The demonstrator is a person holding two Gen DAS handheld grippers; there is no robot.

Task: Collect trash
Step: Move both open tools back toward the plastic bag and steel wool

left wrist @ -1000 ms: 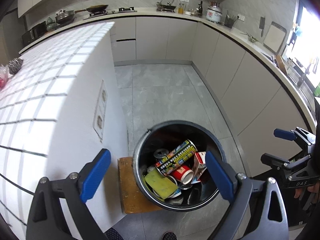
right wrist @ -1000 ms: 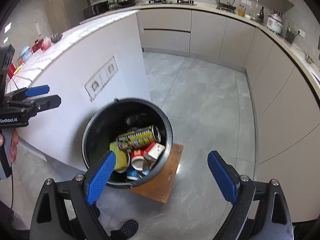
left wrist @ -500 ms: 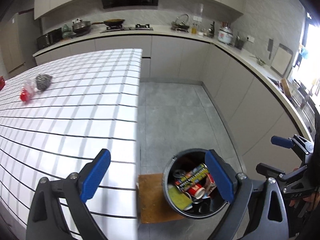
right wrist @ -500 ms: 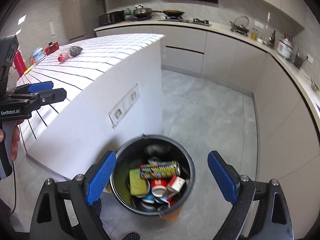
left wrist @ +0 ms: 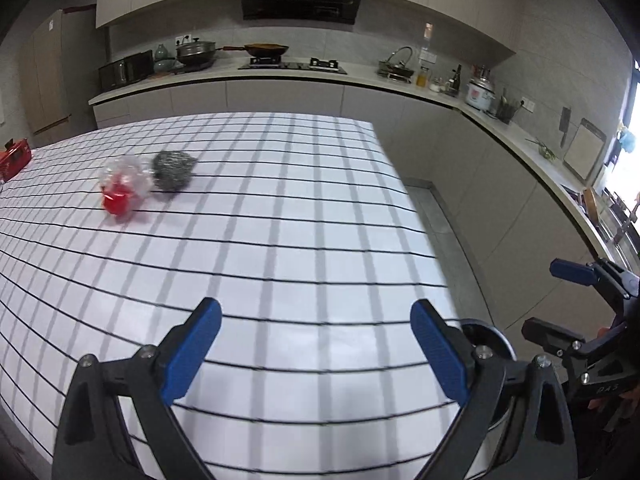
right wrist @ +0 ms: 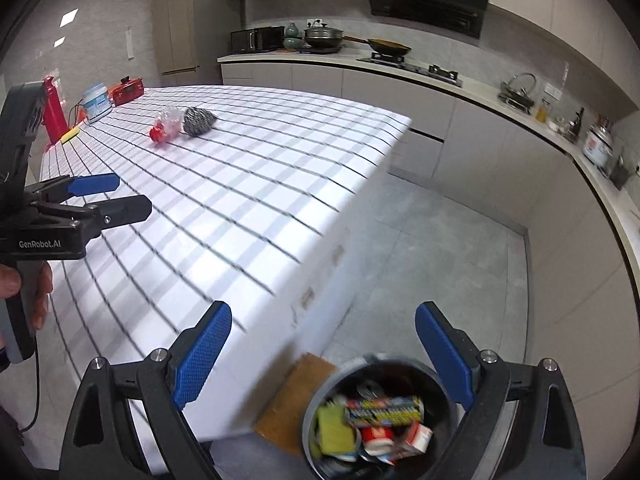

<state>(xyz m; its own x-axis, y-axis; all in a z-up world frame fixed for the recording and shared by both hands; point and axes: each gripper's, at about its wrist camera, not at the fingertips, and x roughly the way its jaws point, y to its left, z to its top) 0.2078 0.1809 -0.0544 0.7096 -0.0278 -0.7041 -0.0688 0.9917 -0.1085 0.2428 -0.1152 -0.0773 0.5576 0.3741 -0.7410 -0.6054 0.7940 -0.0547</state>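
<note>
Below the right gripper (right wrist: 320,356), the trash bin (right wrist: 316,432) has slid from the middle of both views to the bottom edge, as both hands lifted and swung off it toward the tiled island (left wrist: 280,248). That reads as one drop finished and the next pickup starting. Both claws stand wide apart and empty; the left gripper (left wrist: 316,348) now hangs over the island's near edge, the bin barely showing past its right finger. Well ahead and to its left lie the remaining pieces, touching: a steel-wool scrubber (left wrist: 174,170) and a crushed clear bottle with a red cap (left wrist: 122,192). Beyond runs the kitchen counter (left wrist: 280,74), the grey floor (right wrist: 440,248) to the right.
</note>
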